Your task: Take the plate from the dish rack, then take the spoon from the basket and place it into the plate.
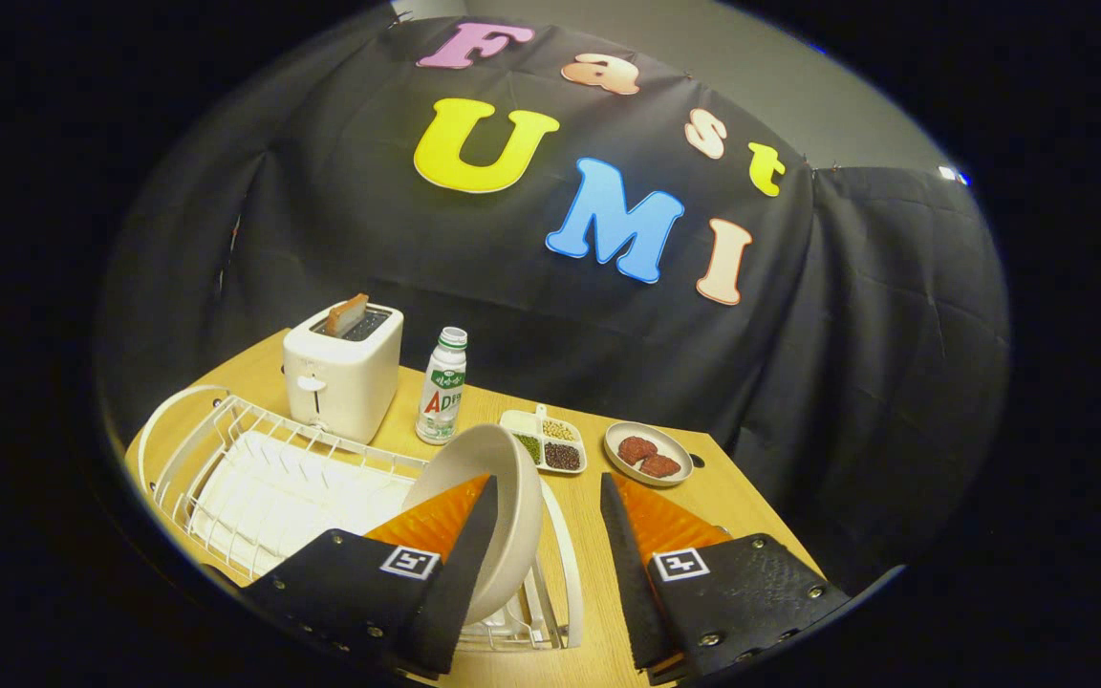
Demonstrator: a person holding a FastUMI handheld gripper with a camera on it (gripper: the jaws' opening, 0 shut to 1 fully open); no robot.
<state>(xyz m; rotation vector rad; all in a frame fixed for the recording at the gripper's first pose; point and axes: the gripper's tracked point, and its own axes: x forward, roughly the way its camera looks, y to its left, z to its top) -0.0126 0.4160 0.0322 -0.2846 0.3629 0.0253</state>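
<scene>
On a light wooden table (703,497) backed by a black cloth wall, we look forward along the two fingers of a hand-held gripper (546,492). We see the fingers spread wide apart, holding nothing. The left finger (460,549) lies across the front of a pale plate (498,497), which stands on edge, tilted, at the near right end of a white wire dish rack (254,478). We cannot tell whether that finger touches the plate. The right finger (627,564) is over bare table, apart from the plate, so the plate's rim sits partly in the gap between the fingers, close to the left one.

We see the dish rack stretching away to the left of the fingers, with a white drip tray (264,502) under its wires. Beyond the rack stands a white toaster (342,375) with a slice of toast (348,313) poking out of its slot. Just beside the toaster, on its right, a small white bottle (442,387) with a green and red label stands upright.

Beyond the fingers, we see a small white divided dish (543,441) with green, pale and dark grains in separate compartments. Just to its right, a shallow oval dish (648,454) holds two reddish-brown pieces (648,457). Both dishes sit near the far edge of the table, close to the cloth.
</scene>
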